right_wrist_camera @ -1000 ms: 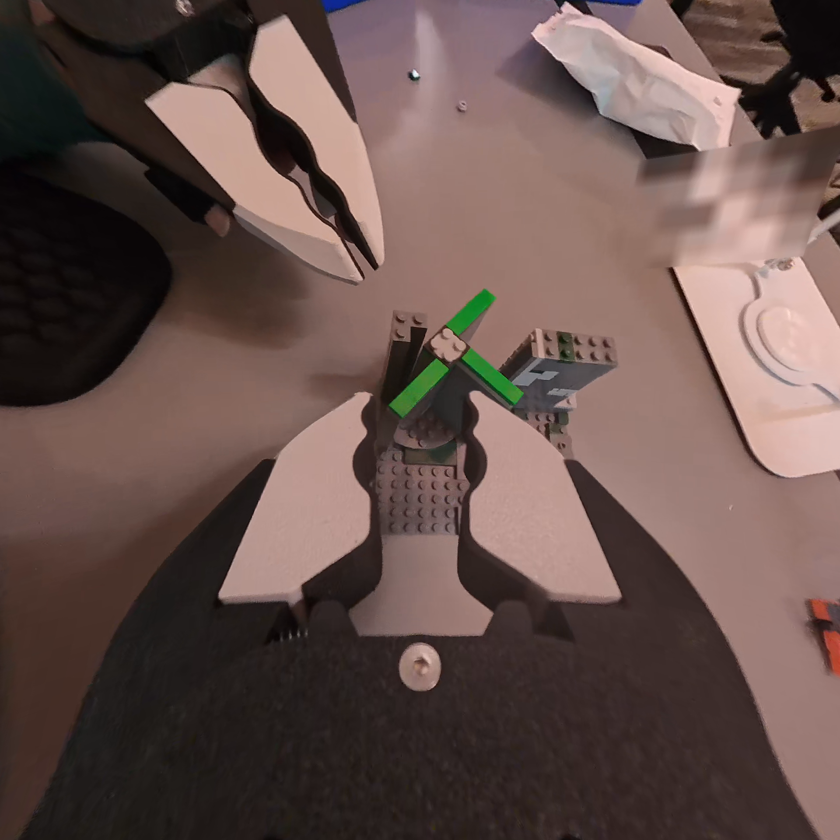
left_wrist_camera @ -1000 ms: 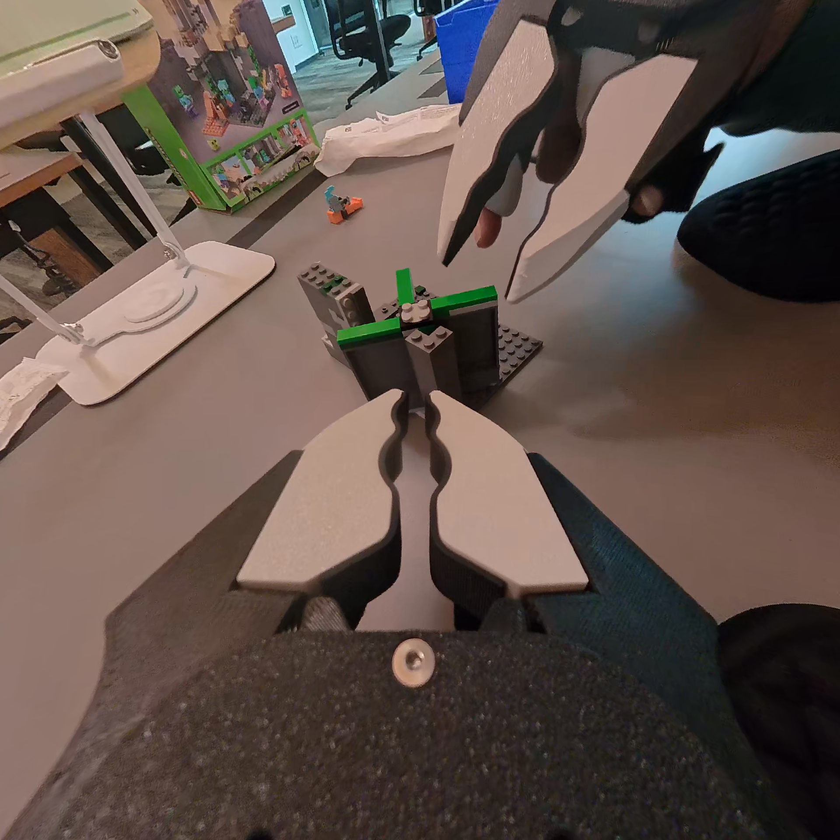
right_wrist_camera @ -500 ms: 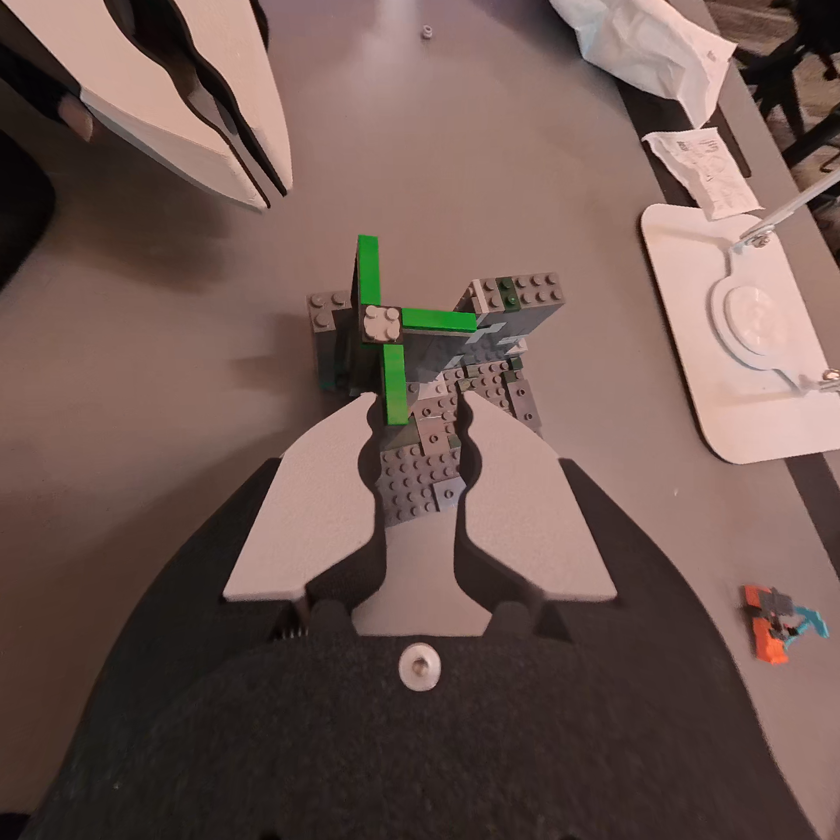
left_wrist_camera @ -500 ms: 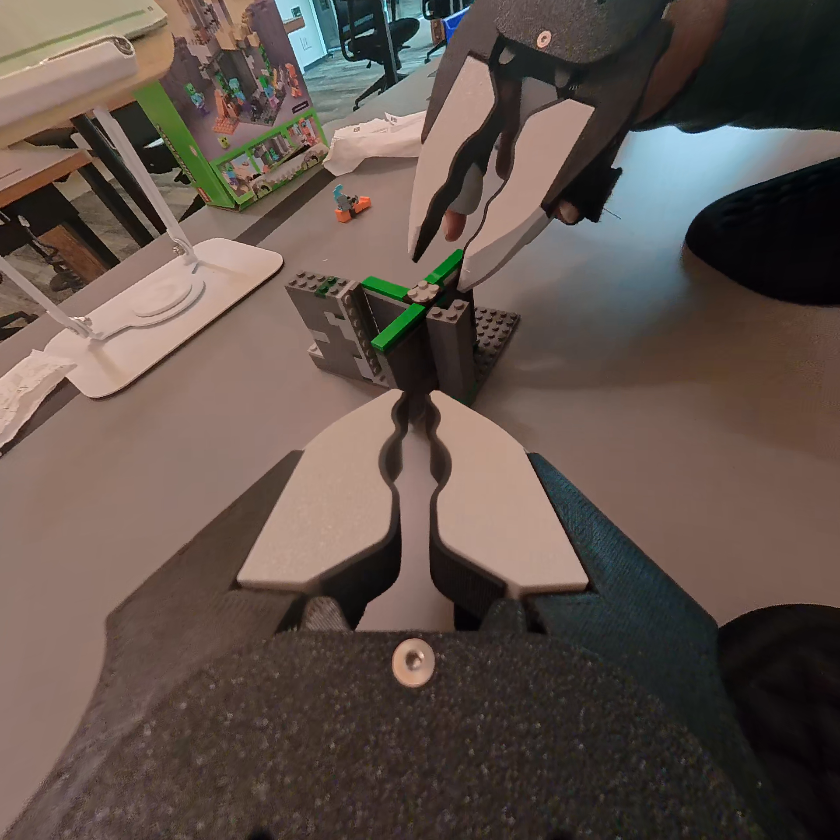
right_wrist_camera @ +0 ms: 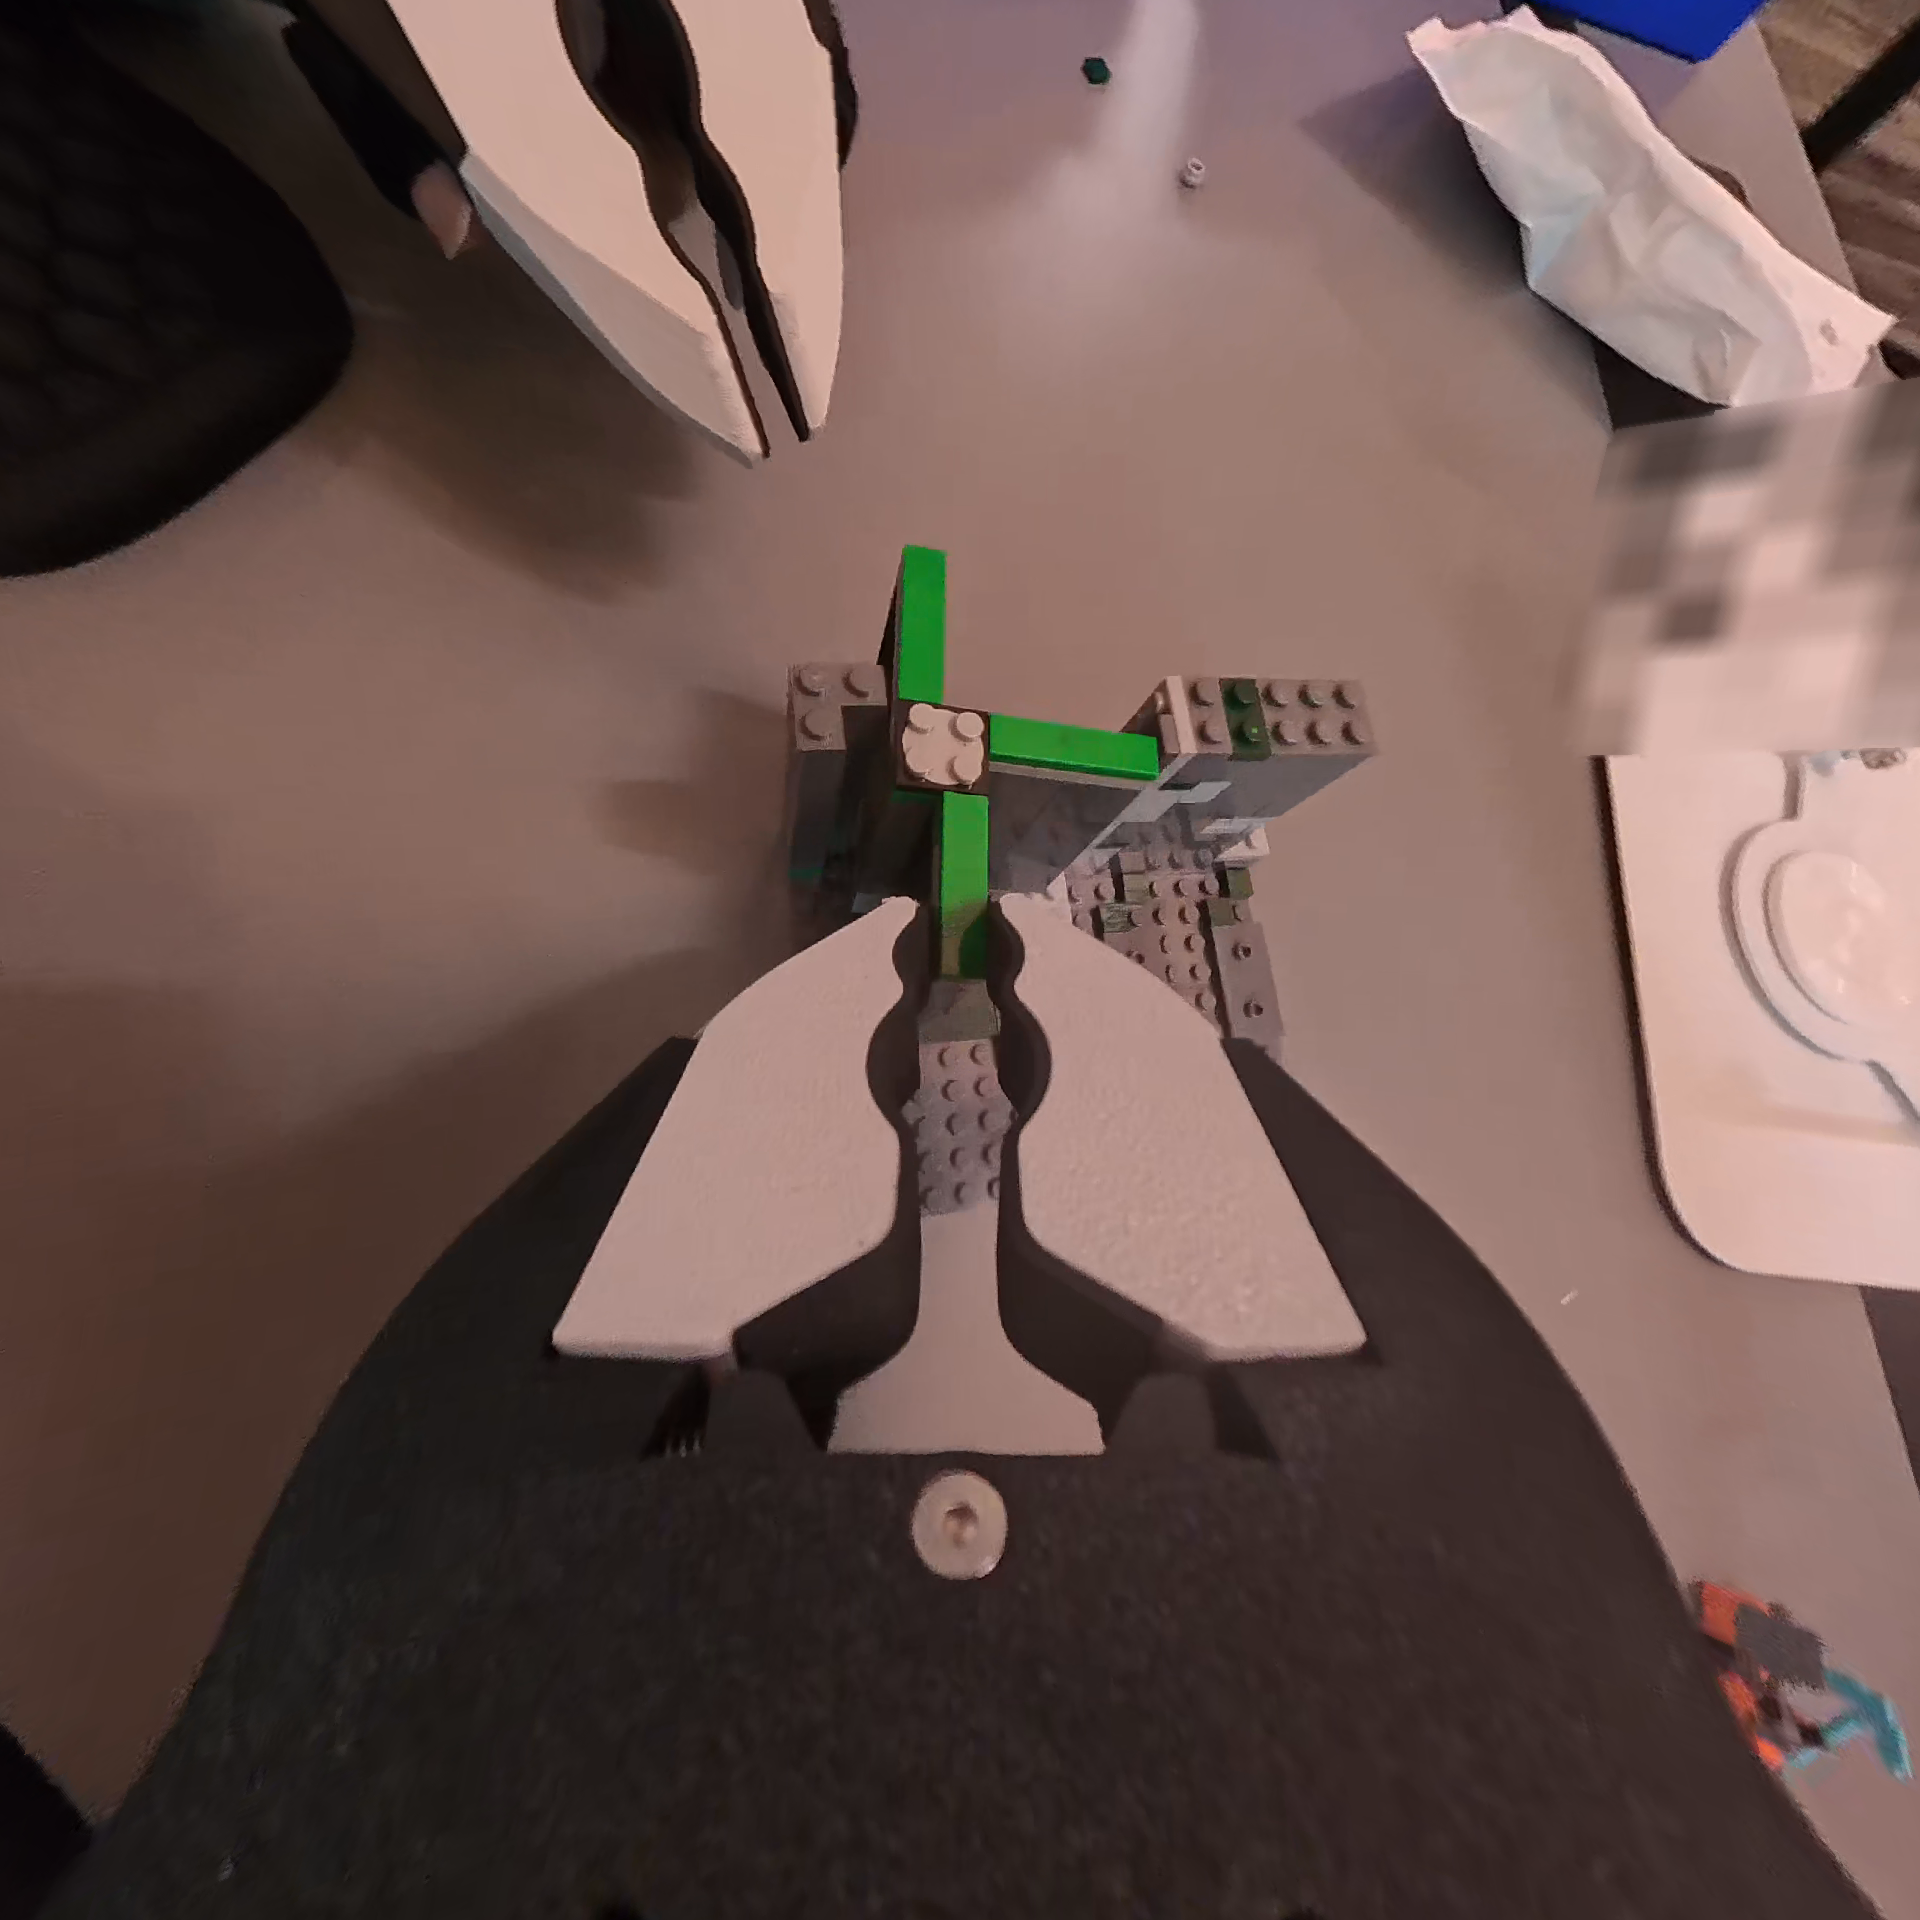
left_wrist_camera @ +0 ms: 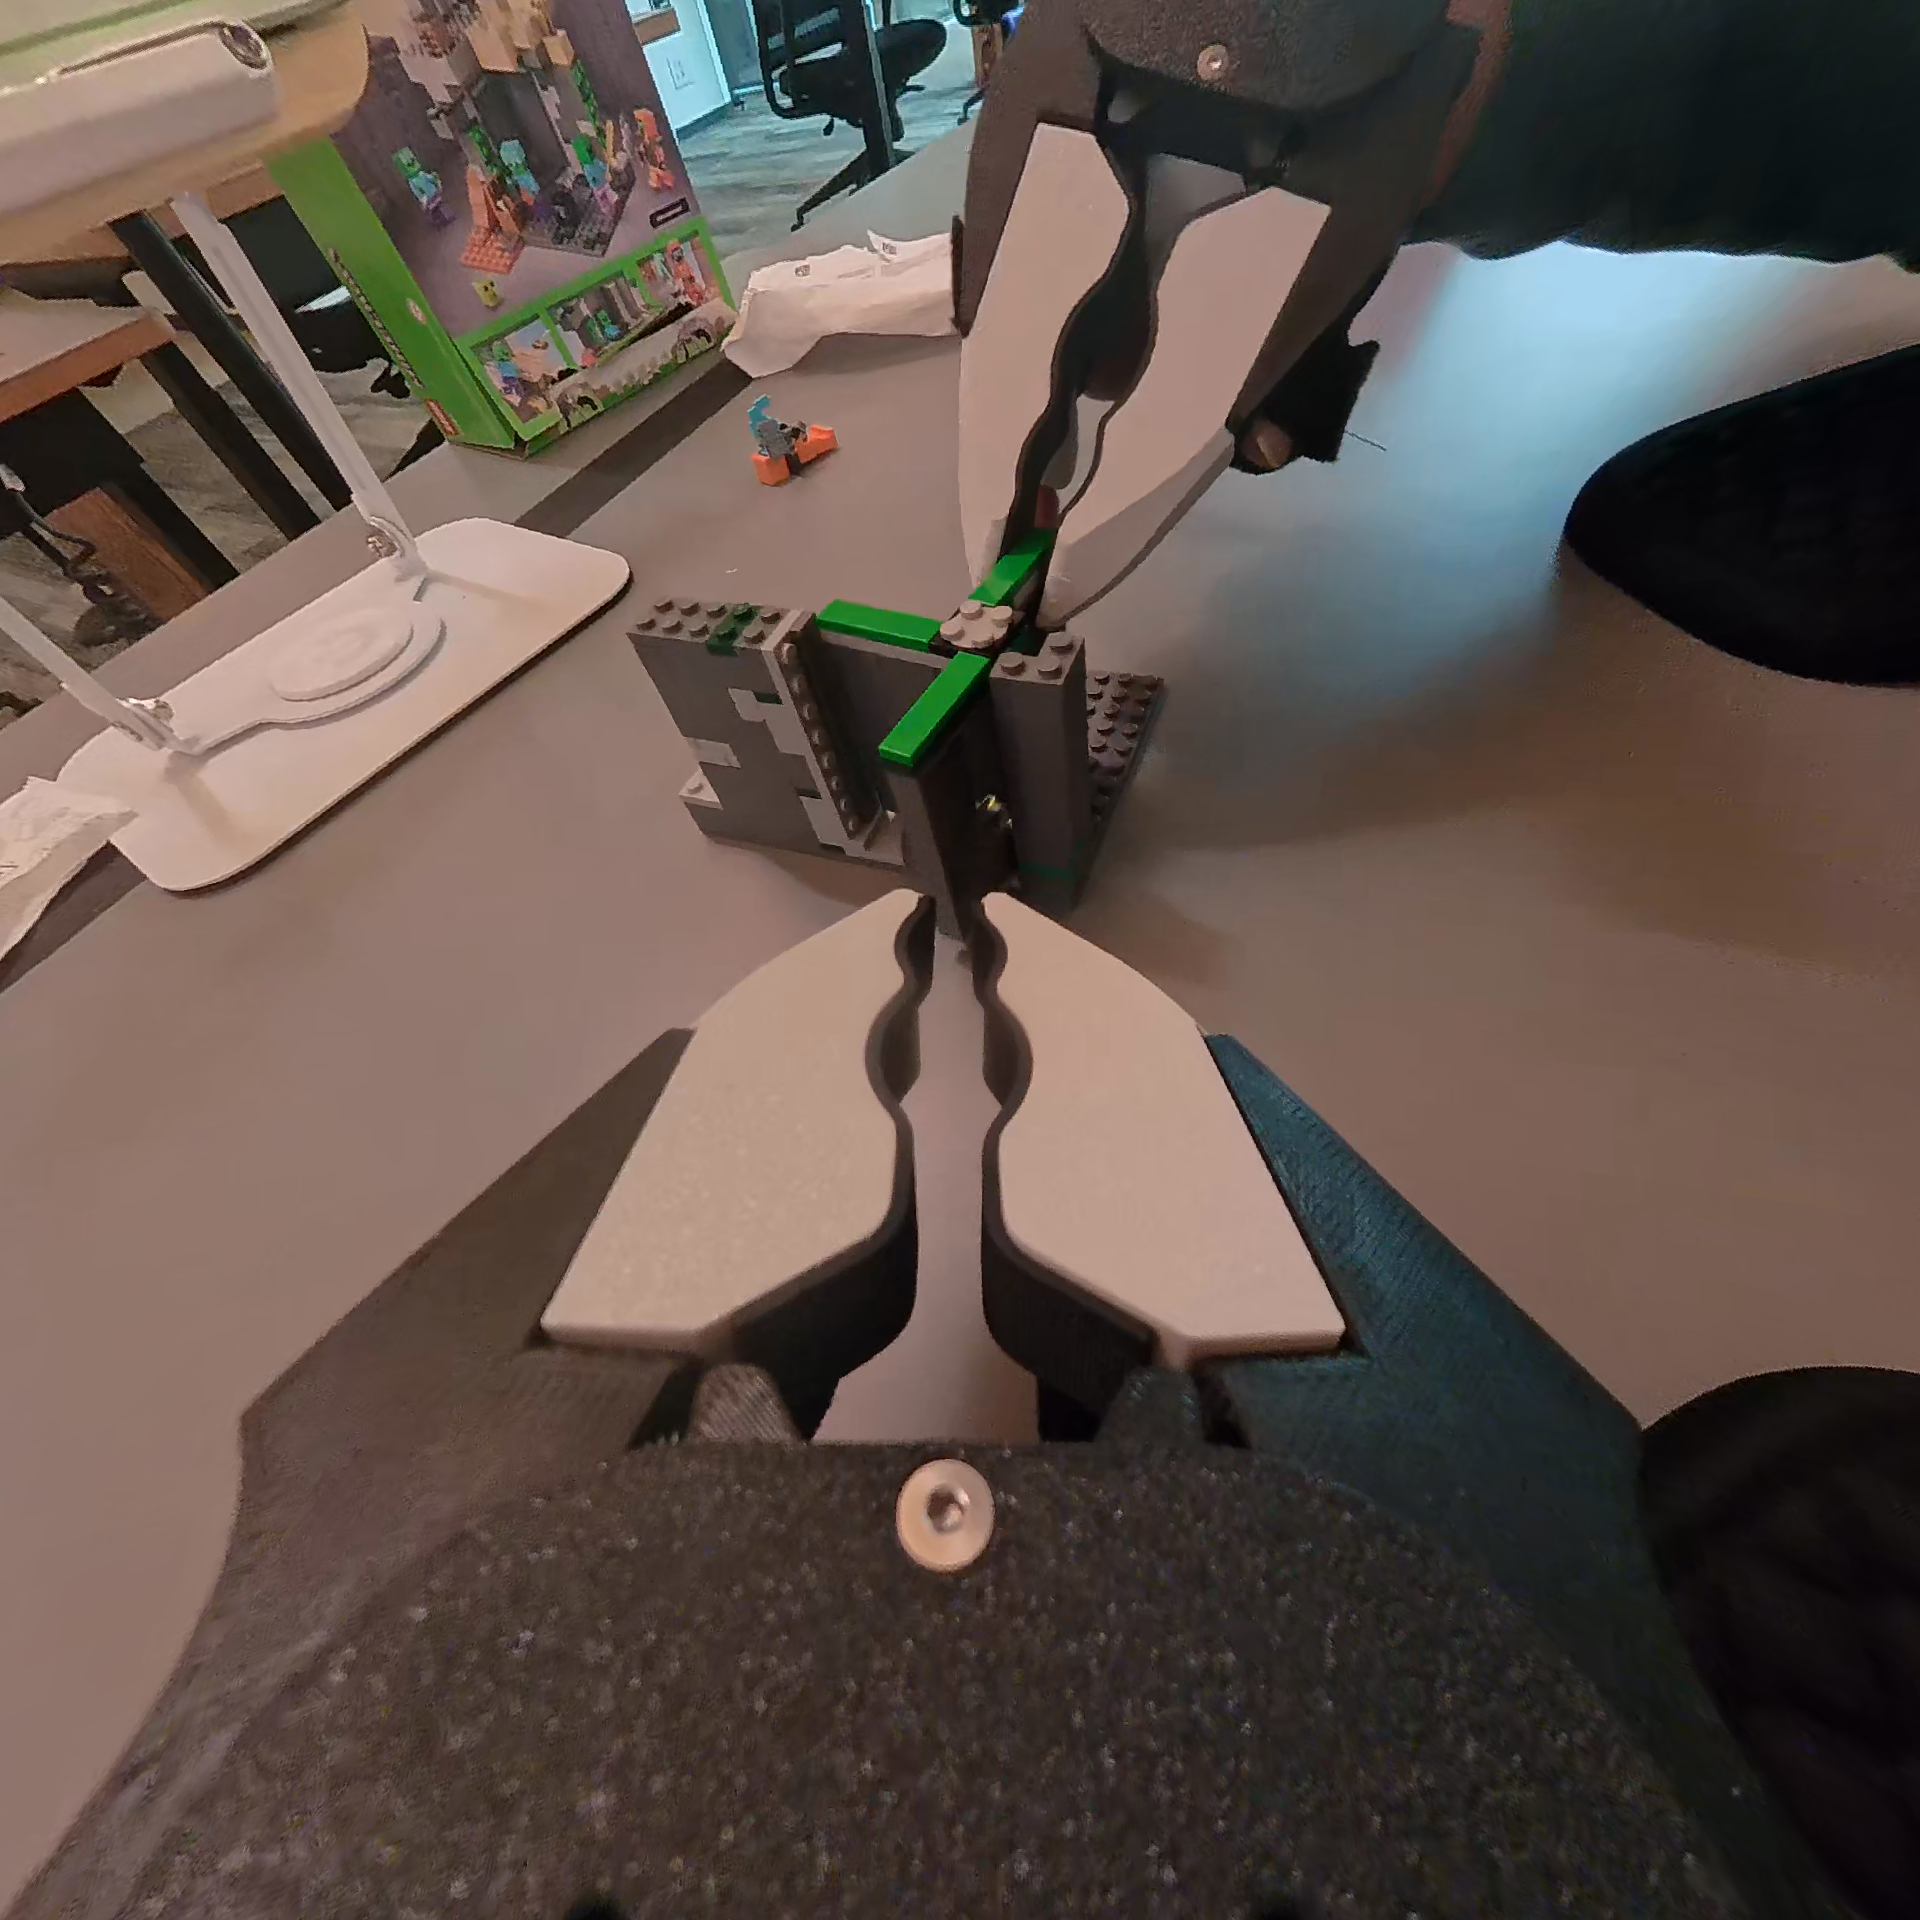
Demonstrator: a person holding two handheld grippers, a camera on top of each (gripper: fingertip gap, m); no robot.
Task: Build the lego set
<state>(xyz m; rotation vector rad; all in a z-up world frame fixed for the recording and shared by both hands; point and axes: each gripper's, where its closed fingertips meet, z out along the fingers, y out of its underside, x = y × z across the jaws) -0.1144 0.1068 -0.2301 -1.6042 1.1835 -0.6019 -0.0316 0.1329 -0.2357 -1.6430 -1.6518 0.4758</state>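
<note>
Left wrist view, from left to right: a white lamp base (left_wrist_camera: 343, 665), a green-edged toy box (left_wrist_camera: 520, 229), then the grey lego build (left_wrist_camera: 894, 748) standing mid-counter (left_wrist_camera: 1455, 987). The left gripper (left_wrist_camera: 948, 914) hovers just before it, fingers nearly closed on nothing. The right gripper (right_wrist_camera: 958, 909) reaches down from above, fingers pinching one green blade (right_wrist_camera: 964, 883) of the build's top.

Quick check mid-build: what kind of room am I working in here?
Most likely an office or lab workspace. Wheeled office chairs stand on carpet in the background, a wooden desk sits beside the grey table, and a white lamp-style stand rests on it.
</note>
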